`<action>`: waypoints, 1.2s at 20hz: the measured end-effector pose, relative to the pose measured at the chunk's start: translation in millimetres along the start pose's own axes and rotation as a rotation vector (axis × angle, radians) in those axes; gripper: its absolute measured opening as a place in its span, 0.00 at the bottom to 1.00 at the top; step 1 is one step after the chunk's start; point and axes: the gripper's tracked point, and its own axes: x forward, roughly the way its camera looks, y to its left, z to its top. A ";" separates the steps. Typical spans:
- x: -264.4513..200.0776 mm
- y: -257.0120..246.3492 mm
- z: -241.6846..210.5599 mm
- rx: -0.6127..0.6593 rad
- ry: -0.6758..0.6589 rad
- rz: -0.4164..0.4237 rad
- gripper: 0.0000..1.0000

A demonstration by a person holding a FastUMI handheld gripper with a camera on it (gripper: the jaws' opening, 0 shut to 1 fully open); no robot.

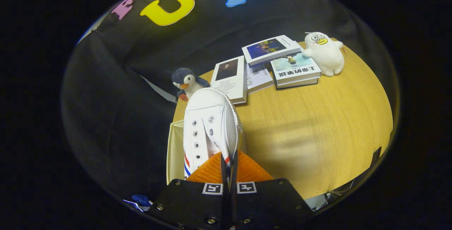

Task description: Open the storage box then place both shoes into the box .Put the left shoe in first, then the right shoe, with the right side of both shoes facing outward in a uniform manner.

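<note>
Shoe (208, 124), white, pinched at its upper edge between the orange fingers (247, 170) of the gripper (229, 163), toe pointing away, raised over a cream box (174, 152) at the table (317, 134) edge. Beyond the shoe: penguin (187, 80), books (268, 66), white plush (325, 53).

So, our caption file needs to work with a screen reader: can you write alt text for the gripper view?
The gripper, orange fingers shut on a white shoe, holds it over the wooden table's edge beside a cream box. Beyond lie books, a penguin plush and a white duck plush.
</note>
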 end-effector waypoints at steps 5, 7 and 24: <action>27.6 26.2 -16.6 -0.051 0.048 0.001 0.00; 38.6 31.6 -22.8 -0.070 0.061 -0.009 0.01; -67.6 10.6 56.3 -0.236 -0.320 -0.016 0.99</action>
